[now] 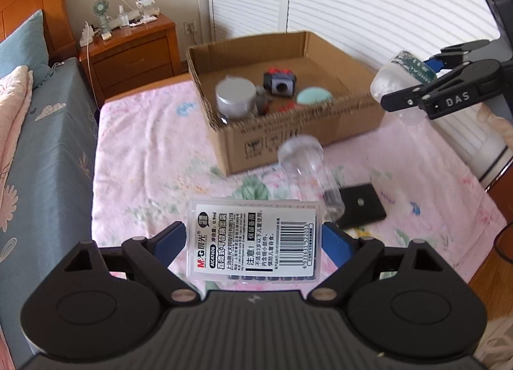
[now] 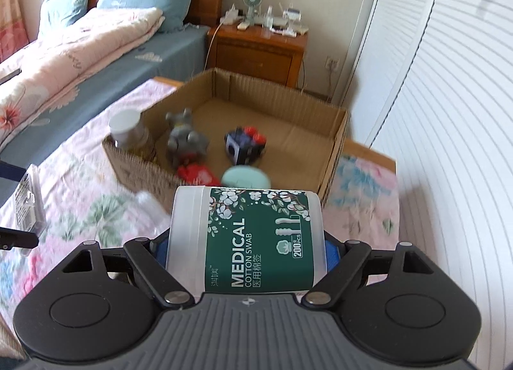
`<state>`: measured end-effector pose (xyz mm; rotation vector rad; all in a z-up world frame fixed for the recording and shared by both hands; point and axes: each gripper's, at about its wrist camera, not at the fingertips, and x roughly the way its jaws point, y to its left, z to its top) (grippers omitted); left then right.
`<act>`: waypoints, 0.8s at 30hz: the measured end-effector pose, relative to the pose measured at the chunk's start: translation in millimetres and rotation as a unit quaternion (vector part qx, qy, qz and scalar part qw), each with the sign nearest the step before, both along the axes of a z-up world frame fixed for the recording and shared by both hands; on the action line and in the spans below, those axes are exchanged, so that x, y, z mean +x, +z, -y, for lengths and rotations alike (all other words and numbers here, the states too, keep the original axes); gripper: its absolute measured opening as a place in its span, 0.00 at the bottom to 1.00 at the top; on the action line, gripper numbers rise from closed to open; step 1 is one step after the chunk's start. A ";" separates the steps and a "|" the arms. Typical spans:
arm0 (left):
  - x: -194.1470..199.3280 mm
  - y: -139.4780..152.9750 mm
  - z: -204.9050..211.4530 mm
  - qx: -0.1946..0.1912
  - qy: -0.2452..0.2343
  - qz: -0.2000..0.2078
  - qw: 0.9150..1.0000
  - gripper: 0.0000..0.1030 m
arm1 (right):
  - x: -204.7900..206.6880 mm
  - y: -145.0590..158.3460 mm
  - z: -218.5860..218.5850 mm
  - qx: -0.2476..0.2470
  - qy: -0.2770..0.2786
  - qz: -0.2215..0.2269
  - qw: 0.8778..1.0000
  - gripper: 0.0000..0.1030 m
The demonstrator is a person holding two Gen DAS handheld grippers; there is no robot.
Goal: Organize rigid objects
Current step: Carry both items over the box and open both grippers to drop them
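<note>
Clear plastic refill case (image 1: 253,241) w/ white barcode label, held off the bed, label up. Cotton swab jar (image 2: 247,238), translucent w/ green "MEDICAL COTTON SWAB" label, held on its side near the cardboard box (image 2: 333,151). Inside box: white-lid jar (image 2: 128,129), grey toy (image 2: 184,140), dark cube toy (image 2: 243,145), mint round case (image 2: 245,177), red item (image 2: 195,174). Clear bottle (image 1: 307,174) lies on the bed beside a black flat plate (image 1: 362,206), in front of the box.

— What's printed on the clear refill case (image 1: 253,240) in my left gripper (image 1: 253,241)?
— "M&G", "AIC47606", "0.9ml", a warning headed "注意!" and a barcode whose digits I can't read surely.
— And my right gripper (image 2: 246,241)?
— Its cotton swab jar (image 2: 247,241) says "MEDICAL COTTON SWAB", "医用棉签", "200 PCS". From the left camera, the finger (image 1: 449,98) reads "DAS".
</note>
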<state>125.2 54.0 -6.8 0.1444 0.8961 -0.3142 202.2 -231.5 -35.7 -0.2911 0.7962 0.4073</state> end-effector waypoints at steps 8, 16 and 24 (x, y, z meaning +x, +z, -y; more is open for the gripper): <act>27.1 37.0 -2.6 0.005 -0.006 0.046 0.999 0.87 | 38.4 7.3 -13.0 0.004 -0.004 0.006 1.000 0.84; 87.6 61.5 11.8 0.023 -0.022 0.074 0.997 0.87 | 86.2 0.7 -22.1 0.000 -0.019 -0.007 1.000 0.84; 154.5 61.3 35.0 0.032 -0.031 0.070 0.997 0.87 | 134.7 -11.2 -20.8 -0.009 -0.048 -0.019 0.999 0.84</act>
